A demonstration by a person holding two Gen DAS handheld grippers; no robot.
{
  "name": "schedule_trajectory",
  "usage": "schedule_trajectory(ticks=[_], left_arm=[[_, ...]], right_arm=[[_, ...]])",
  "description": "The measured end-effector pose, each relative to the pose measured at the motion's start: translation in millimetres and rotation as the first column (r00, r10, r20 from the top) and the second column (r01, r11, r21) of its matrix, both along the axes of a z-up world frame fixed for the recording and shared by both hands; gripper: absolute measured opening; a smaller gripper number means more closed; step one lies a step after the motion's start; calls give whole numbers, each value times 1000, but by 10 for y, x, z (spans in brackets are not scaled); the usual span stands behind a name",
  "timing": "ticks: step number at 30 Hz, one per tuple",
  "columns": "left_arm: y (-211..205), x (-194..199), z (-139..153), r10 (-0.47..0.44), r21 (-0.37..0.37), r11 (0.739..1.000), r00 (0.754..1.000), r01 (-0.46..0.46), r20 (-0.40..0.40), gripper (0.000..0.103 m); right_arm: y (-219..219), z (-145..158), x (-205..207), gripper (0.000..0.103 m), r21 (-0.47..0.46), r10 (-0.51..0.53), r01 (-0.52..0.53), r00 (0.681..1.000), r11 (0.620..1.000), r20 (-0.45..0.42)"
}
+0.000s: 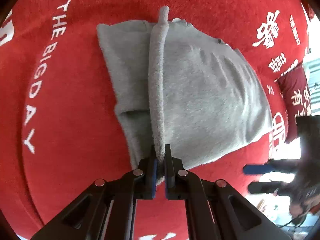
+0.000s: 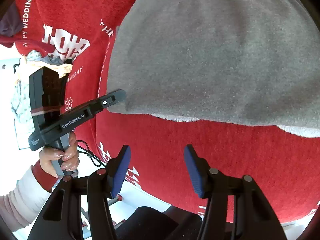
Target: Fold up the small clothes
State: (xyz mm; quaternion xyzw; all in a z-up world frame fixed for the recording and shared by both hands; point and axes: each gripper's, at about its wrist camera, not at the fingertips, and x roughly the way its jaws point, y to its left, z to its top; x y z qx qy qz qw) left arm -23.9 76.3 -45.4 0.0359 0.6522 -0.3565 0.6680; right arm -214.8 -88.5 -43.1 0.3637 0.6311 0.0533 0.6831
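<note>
Left hand-held gripper (image 1: 160, 156) marked "GenRobot.AI" pinches grey garment (image 1: 200, 92); right hand-held gripper (image 2: 158, 168) agape, empty.

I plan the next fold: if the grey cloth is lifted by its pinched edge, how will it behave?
Probably floppy: the grey cloth already bunches into a ridge where the left tool pinches it. Likely light, and its fuzzy surface may cling to the red cover.
</note>
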Motion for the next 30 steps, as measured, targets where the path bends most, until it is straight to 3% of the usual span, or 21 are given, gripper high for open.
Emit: schedule_trajectory(ticks=[5,10,19,21,22,30], left_arm=[[204,-87,-120,13,3,1000,999,-13,-48,6],[216,-105,-82,98,17,995,995,-97,-34,6],[230,-168,110,168,73,983,986,-168,12,7],[251,-169,129,181,104,978,983,-182,20,51],[264,-176,148,197,126,972,980,-200,41,84],[175,-265,172,220,181,957,974,-227,59,85]], right_arm=[[-24,-18,4,59,-1,2,-2,1000,1000,-8],[-34,-3,27,59,-6,1,-1,1000,1000,-11],[-89,54,31,59,-25,-1,0,1000,1000,-8],[-119,62,15,59,-28,-4,4,1000,1000,-8],[-140,67,3,59,-28,-8,7,1000,1000,-8],[-322,97,-96,59,-43,-48,47,999,998,-14]])
